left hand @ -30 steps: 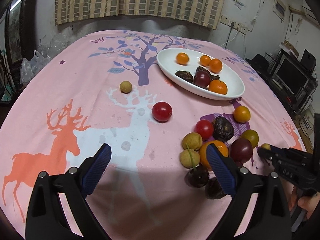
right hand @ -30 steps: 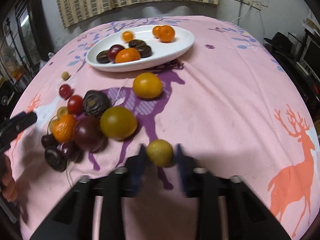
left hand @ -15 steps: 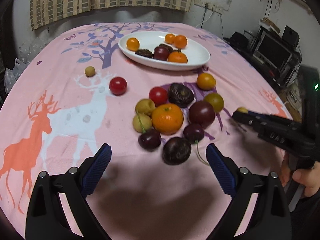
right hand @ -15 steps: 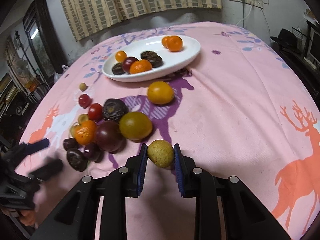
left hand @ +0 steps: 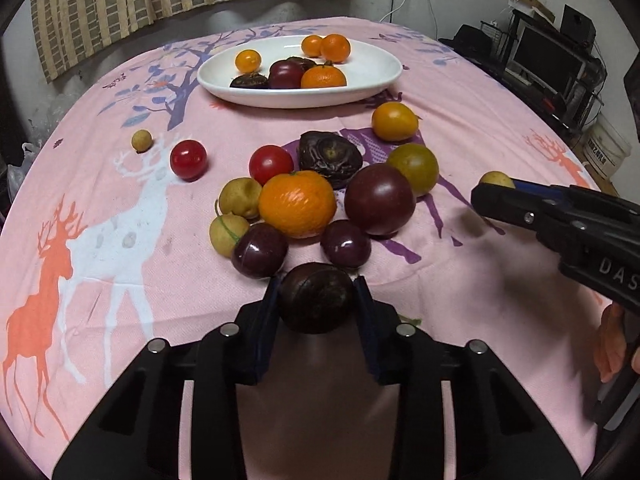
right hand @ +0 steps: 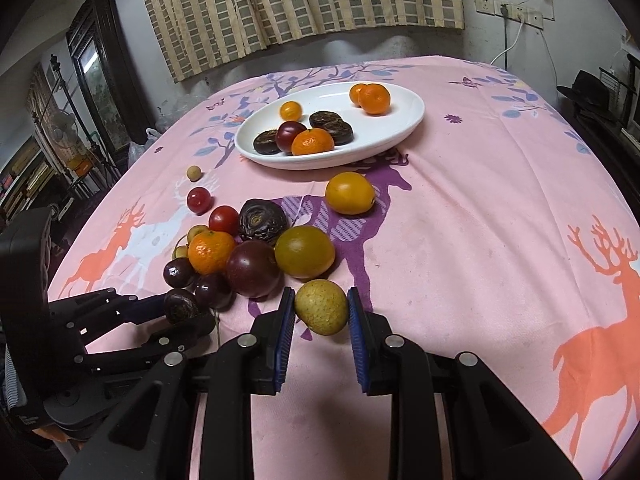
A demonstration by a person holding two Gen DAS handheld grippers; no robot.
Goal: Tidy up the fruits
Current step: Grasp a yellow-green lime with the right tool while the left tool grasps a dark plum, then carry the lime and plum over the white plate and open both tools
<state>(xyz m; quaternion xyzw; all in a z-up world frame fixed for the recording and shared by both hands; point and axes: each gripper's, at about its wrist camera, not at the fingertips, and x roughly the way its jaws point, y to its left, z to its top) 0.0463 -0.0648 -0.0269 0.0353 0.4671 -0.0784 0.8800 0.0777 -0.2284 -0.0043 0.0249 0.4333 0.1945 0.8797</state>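
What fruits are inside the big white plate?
The white plate holds three oranges, another orange fruit half hidden behind one, a dark red plum, and two wrinkled dark fruits. Anything beneath them is covered.

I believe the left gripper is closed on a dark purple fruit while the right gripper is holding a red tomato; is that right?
Not quite. The left gripper is indeed closed on a dark purple fruit, but the right gripper holds a yellow-green fruit, not a red tomato, as the right wrist view shows. Both red tomatoes lie on the tablecloth.
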